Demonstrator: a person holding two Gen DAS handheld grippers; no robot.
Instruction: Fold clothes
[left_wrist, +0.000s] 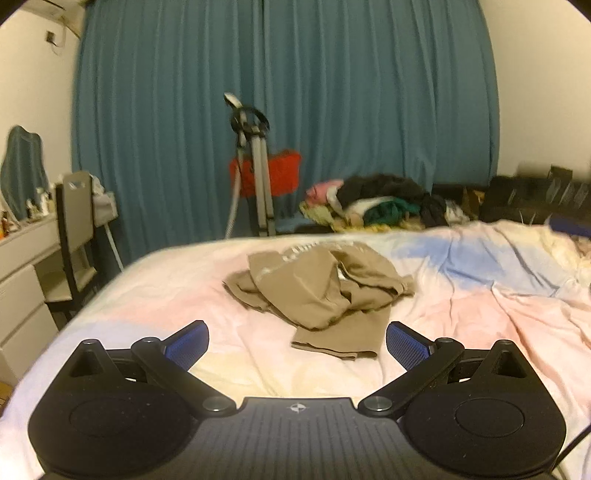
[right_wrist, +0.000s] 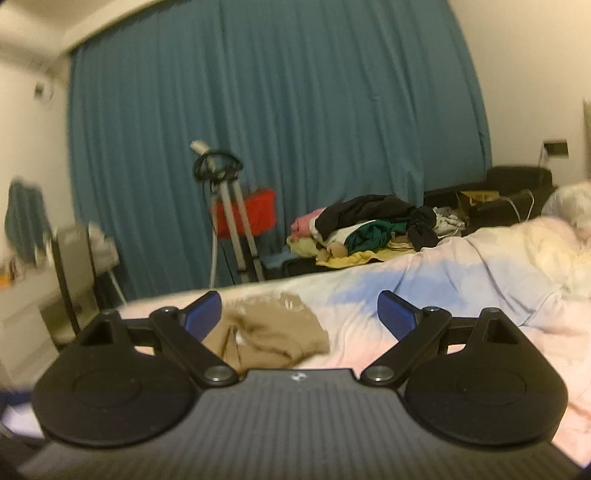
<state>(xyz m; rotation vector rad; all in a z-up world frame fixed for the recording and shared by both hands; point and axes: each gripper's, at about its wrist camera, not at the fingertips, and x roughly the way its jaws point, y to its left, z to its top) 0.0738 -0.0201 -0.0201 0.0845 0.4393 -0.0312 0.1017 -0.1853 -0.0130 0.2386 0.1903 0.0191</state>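
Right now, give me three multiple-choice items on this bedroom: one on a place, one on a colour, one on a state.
1. Where does the tan garment lie?
A. on the bed
B. on the chair
C. on the floor

2. What colour is the curtain?
A. red
B. teal blue
C. yellow

3. How is the tan garment?
A. folded flat
B. crumpled
C. hung up

Answers:
1 A: it rests on the bed's pastel cover, ahead of the left gripper.
2 B: teal blue folds fill the back wall.
3 B: it lies bunched in loose creases; the left gripper and the right gripper both have their fingers spread and hold nothing.
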